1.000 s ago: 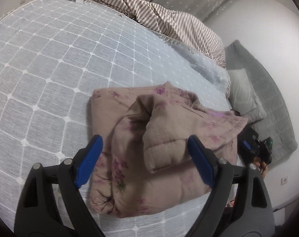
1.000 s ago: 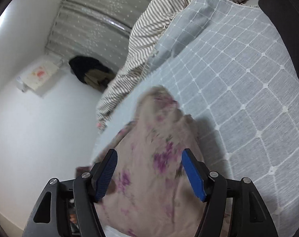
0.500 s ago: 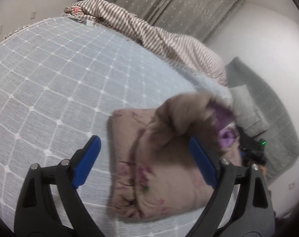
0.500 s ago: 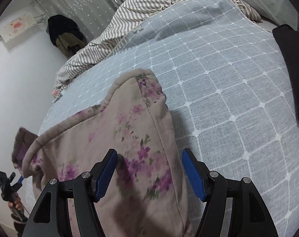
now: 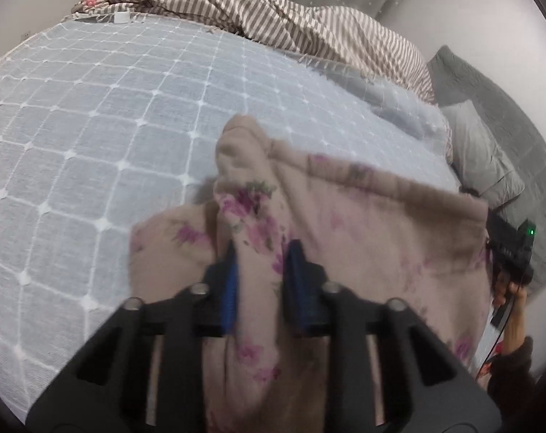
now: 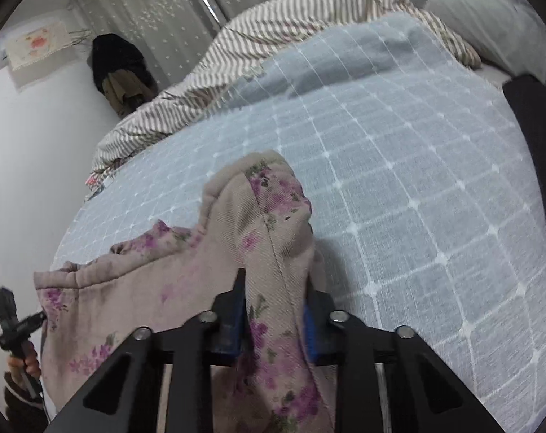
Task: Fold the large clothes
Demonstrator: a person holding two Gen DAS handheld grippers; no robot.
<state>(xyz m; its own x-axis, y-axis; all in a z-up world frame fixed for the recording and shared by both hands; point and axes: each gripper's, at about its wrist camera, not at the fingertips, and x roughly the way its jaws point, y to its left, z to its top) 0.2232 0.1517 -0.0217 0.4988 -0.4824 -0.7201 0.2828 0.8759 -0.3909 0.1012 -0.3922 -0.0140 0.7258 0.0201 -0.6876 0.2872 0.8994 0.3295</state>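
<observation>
Garment (image 5: pixel 363 223) lies on bedspread (image 5: pixel 92 137), striped quilt (image 5: pixel 273 18) behind.

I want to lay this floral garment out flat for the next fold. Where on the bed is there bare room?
The checked bedspread is bare between the floral garment and the striped duvet at the far edge. The right wrist view shows more bare bedspread beside the garment. It is crowded at the duvet and grey pillows.

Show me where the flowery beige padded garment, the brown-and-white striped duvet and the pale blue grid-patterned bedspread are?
flowery beige padded garment (image 5: pixel 374 223): left wrist view, on its broad raised panel.
brown-and-white striped duvet (image 5: pixel 273 18): left wrist view, on the bunched middle.
pale blue grid-patterned bedspread (image 6: pixel 417 166): right wrist view, on a bare flat stretch.
</observation>
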